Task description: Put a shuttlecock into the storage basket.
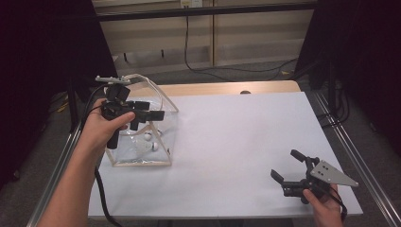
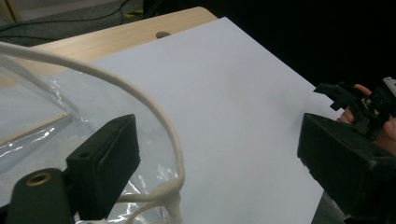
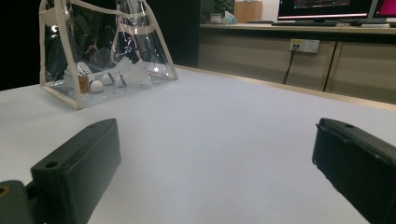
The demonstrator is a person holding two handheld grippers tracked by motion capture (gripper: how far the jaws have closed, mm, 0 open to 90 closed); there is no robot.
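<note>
A clear plastic bag [image 1: 142, 142] with cream trim stands at the table's left. White shuttlecocks [image 3: 126, 72] lie in the bag [image 3: 102, 51]. My left gripper [image 1: 149, 119] hovers over the bag's top, open and pointing right. In the left gripper view the bag's white cord handle [image 2: 159, 116] arcs through the gap of my left gripper [image 2: 219, 163], nearer the left jaw and not clamped. My right gripper [image 1: 283, 163] is low over the table's front right corner, open, with nothing between its jaws. In its own view my right gripper [image 3: 215, 163] faces the bag across bare table.
A white sheet [image 1: 236, 137] covers the table, with a wooden strip [image 1: 227, 88] and a small hole at the back. Metal rails [image 1: 350, 156] run along both sides. A counter with monitors [image 3: 327, 9] stands beyond the table. Cables lie on the floor behind.
</note>
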